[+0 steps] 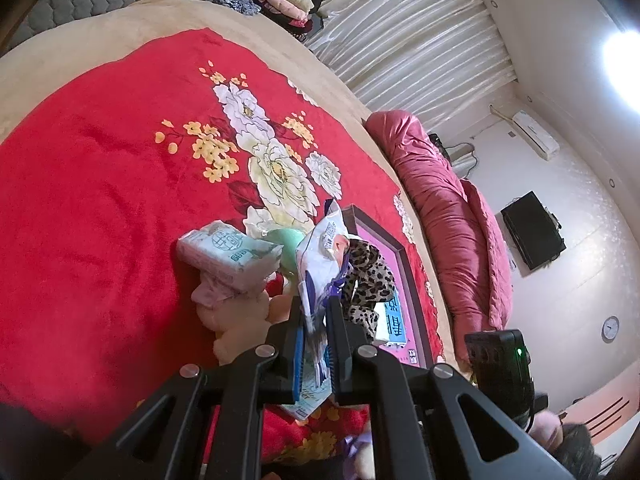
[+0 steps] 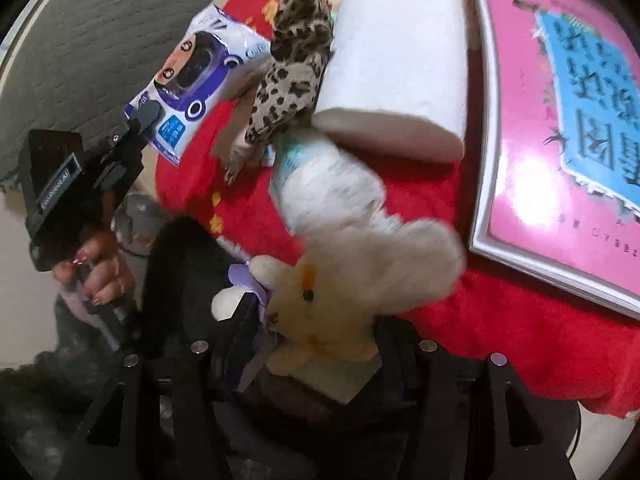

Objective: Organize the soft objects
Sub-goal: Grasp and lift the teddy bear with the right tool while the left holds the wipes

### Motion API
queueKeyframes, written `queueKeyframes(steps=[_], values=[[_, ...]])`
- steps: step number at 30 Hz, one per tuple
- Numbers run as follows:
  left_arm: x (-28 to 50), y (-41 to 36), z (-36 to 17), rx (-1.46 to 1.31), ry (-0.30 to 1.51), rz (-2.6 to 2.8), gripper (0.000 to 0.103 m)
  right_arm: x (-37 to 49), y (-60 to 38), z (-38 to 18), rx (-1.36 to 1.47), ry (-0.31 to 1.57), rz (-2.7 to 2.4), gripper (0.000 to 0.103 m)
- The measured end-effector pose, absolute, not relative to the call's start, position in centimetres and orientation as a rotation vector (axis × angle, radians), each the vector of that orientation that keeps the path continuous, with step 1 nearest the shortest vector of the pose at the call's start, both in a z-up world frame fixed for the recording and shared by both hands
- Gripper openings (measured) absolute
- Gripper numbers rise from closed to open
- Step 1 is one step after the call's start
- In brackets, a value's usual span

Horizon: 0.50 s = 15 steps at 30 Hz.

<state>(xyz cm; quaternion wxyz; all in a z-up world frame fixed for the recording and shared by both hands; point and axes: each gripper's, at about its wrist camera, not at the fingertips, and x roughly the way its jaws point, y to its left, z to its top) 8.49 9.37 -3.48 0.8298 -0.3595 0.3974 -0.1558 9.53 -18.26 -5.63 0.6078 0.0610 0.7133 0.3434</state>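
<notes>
My left gripper (image 1: 316, 320) is shut on a white and purple wipes pack (image 1: 320, 256), held up over the red floral blanket (image 1: 100, 180); the pack also shows in the right wrist view (image 2: 192, 80). My right gripper (image 2: 312, 332) is shut on a cream plush bear (image 2: 352, 288) with a purple bow, lifted above the blanket. A leopard-print cloth (image 1: 366, 276) (image 2: 292, 64), a tissue pack (image 1: 230, 254) and a blurred white pack (image 2: 324, 184) lie close by. A cream plush toy (image 1: 240, 316) shows under the tissue pack.
A pink framed picture (image 2: 560, 128) lies on the blanket at the right. A white paper roll (image 2: 400, 52) lies beside the leopard cloth. A rolled pink quilt (image 1: 448, 208) lines the bed's far edge. Folded clothes (image 1: 284, 0) are stacked beyond the bed.
</notes>
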Motion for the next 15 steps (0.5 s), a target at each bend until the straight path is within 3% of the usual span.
queueKeyframes(steps=[7,15], values=[[8.6,9.4,-3.6,-0.761,0.848,-0.327,0.01,8.2,-15.6,-4.5,-0.09,1.733,0.905,0.058],[8.6,9.2,-3.1,-0.754,0.829,-0.339,0.01,8.2,-20.1,3.2,0.08,1.417,0.854,0.058]])
